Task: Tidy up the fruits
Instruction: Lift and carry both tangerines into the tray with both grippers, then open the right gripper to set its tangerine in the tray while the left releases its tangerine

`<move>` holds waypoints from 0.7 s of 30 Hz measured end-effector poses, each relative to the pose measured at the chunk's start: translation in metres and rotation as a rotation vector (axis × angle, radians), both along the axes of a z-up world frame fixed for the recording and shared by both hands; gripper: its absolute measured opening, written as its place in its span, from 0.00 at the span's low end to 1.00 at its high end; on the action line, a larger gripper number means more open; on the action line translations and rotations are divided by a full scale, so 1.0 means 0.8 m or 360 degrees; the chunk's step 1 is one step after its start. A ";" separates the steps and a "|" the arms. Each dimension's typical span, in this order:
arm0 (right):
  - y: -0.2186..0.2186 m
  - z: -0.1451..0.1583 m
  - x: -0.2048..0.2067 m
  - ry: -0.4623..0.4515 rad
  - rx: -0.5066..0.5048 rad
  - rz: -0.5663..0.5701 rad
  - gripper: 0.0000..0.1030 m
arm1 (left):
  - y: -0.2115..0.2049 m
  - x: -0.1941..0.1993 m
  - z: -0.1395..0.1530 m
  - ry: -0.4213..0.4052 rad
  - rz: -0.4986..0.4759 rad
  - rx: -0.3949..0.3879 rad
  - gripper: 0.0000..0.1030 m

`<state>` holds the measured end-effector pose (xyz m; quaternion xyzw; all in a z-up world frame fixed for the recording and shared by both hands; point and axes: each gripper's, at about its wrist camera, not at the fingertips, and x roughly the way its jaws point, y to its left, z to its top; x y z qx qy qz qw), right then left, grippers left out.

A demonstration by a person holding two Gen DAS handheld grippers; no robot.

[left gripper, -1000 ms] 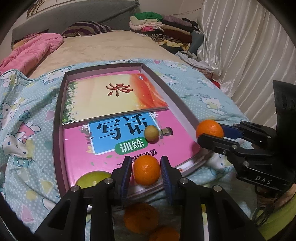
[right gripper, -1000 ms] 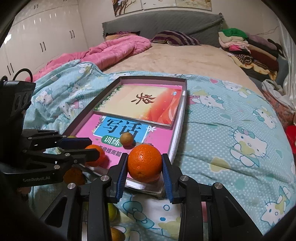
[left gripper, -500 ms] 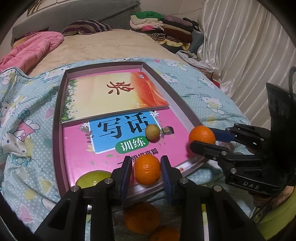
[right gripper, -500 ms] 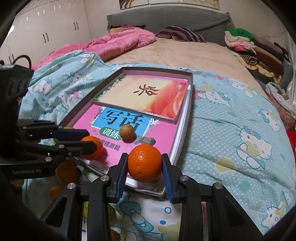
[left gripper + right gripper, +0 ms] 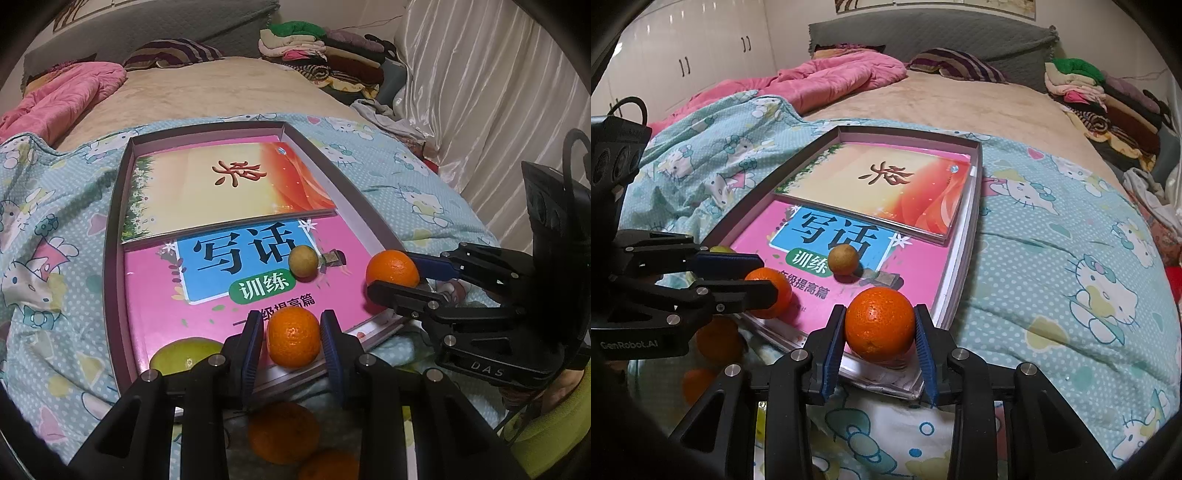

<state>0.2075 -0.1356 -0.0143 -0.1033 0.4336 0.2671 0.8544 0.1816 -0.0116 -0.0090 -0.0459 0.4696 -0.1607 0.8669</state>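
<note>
My left gripper (image 5: 293,339) is shut on a small orange (image 5: 293,338) over the near edge of the pink book (image 5: 221,295). That book lies in a shallow grey box (image 5: 110,258). My right gripper (image 5: 880,328) is shut on a larger orange (image 5: 880,325) at the box's near right corner. The left wrist view shows the right gripper (image 5: 389,273) with its orange (image 5: 392,266) from the side. The right wrist view shows the left gripper (image 5: 767,279) and its orange (image 5: 783,295). A small yellow-brown fruit (image 5: 303,261) sits on the pink book, and a green fruit (image 5: 184,356) lies at the near left.
A yellow and orange book (image 5: 229,188) covers the far half of the box. Two loose oranges (image 5: 284,432) lie on the cartoon-cat quilt (image 5: 1052,240) below the grippers. A pink duvet (image 5: 831,81), folded clothes (image 5: 314,48) and a white curtain (image 5: 480,92) lie further off.
The right gripper has shifted a little to the left with its orange, closer to the box's near right corner. The left gripper and its orange have stayed put.
</note>
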 end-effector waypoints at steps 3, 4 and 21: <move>0.000 0.000 0.000 0.0001 0.0010 0.0004 0.38 | 0.000 0.000 0.000 0.0002 0.0000 -0.0004 0.32; 0.000 0.000 0.000 0.0002 0.0018 0.0003 0.38 | 0.000 0.000 0.000 0.0002 0.0001 -0.0004 0.32; -0.010 0.003 0.001 0.0018 0.0106 -0.0035 0.39 | 0.000 -0.001 0.000 0.0007 0.0005 -0.0011 0.32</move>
